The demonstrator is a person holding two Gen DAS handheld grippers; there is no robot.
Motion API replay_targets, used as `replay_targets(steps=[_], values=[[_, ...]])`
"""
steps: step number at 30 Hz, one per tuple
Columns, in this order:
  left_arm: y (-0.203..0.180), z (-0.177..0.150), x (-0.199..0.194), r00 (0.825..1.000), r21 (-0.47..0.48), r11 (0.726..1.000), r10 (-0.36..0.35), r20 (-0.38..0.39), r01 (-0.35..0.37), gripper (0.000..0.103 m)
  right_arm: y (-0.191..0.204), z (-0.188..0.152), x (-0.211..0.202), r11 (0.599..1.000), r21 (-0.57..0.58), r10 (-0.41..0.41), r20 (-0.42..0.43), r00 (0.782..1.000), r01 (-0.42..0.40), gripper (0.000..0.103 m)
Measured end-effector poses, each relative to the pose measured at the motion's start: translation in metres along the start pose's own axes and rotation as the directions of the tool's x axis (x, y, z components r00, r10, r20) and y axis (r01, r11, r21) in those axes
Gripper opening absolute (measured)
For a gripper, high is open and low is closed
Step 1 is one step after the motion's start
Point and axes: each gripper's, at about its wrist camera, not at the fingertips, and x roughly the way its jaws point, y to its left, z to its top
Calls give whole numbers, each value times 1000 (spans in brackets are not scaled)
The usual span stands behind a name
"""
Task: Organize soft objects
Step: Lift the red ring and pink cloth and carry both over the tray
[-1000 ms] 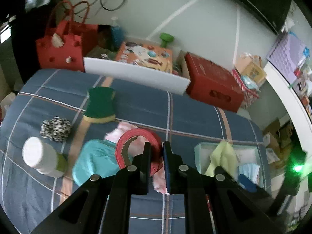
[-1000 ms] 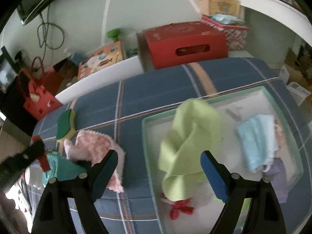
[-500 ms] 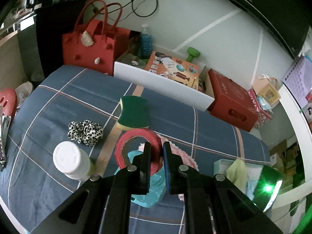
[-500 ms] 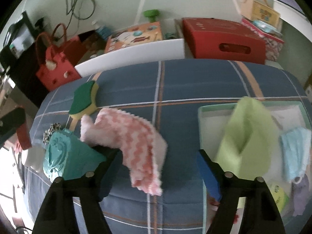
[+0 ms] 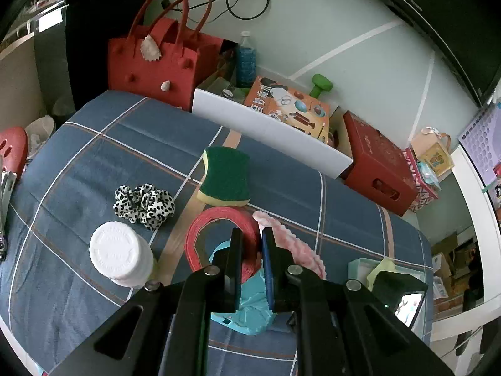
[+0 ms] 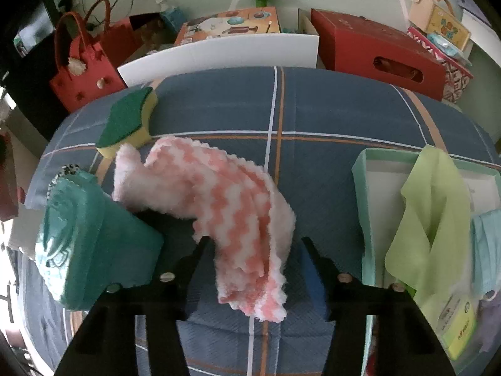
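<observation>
- Pink-and-white zigzag fleece cloth point(image 6: 225, 206) lies crumpled on the blue plaid bedspread point(image 6: 328, 106), and your right claw point(image 6: 253, 269) hangs over its near end with that end between the fingers; the jaws are closing, the pads not yet pressing on it.
- Your left claw point(image 5: 252, 250) is clenched on the rim of a red tape ring point(image 5: 219, 219), holding it upright above the bedspread.
- A teal soft pouch point(image 6: 90, 244) sits just left of the fleece cloth, touching its far-left end.
- A green-and-yellow scrubbing sponge point(image 6: 125, 122) lies farther away, its near corner beside the cloth's far end.
- A leopard-print fabric scrunchie point(image 5: 144, 202) rests left of the sponge, with a white-capped plastic bottle point(image 5: 117, 255) nearer to you.
- On the right, a pale green shallow box point(image 6: 360, 188) holds a lime-green cloth point(image 6: 435, 219) draped over its far edge, and a light blue cloth point(image 6: 488, 244) beside it.
</observation>
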Motion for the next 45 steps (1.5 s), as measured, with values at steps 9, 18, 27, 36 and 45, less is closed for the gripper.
replay_targets(steps=[9,18,27,36,45], values=[[0,0,3,1000,0,1000,2,-12,-2,12,2,-1,3,1000,-5,6,9,1000,-6,17],[-4,0,-1,1000,10,1000,-2,0,2,12,-8,4,-32,999,30,33,131,991,-37,11],[-12,1,-19,999,32,999,-34,37,32,12,-21,10,-94,997,60,34,307,951,-55,11],[-24,0,-33,996,64,996,-65,66,60,12,-48,4,-166,989,134,-15,480,877,-56,11],[-60,-14,-35,992,154,983,-111,54,101,12,-97,-14,-222,959,280,-147,590,794,-30,11]])
